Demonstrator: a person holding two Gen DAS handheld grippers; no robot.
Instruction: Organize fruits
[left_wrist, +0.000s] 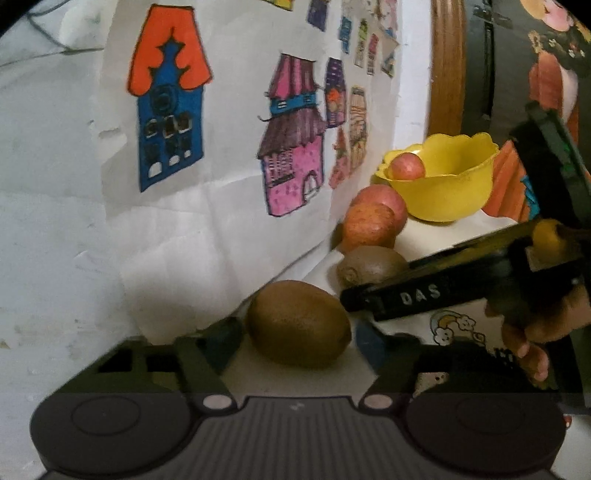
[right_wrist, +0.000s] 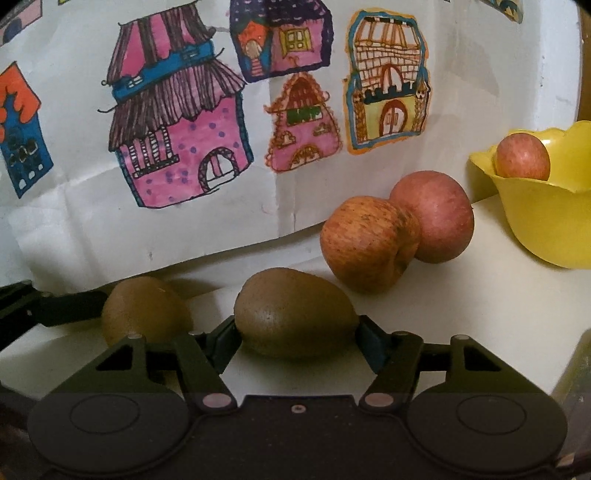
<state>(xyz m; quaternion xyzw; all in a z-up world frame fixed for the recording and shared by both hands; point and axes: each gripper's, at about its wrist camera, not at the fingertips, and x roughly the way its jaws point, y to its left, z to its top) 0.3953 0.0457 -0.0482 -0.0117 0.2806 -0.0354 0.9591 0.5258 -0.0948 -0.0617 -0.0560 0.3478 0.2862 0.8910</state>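
Both claws sit low over the white counter (right_wrist: 498, 295), each straddling a kiwi. From the right wrist view, the right claw (right_wrist: 295, 341) has its blue pads (right_wrist: 371, 349) touching, or all but touching, the two ends of the middle kiwi (right_wrist: 295, 314); I judge it to be clenched on that fruit, which rests on the counter, not lifted. From the left wrist view, the left claw (left_wrist: 295, 341) stands spread around the nearer kiwi (left_wrist: 298, 324), with a gap showing on each side of the fruit, so it is released and only lined up for a grip. A person's hand (left_wrist: 532, 332) shows at the right of that view, holding the other tool. Both kiwis lie close to the counter's back edge, just in front of a paper sheet of coloured house drawings (right_wrist: 177, 140) on the wall. Further along the same edge two apples (right_wrist: 397, 236) touch each other, and beyond them, towards the far right end, a yellow bowl (right_wrist: 546, 221) holds one apple (right_wrist: 522, 157). With one apple already in the bowl, the sorting looks early. The low, level approach suits round fruit: pads meeting the kiwi at its ends keep it from rolling out.
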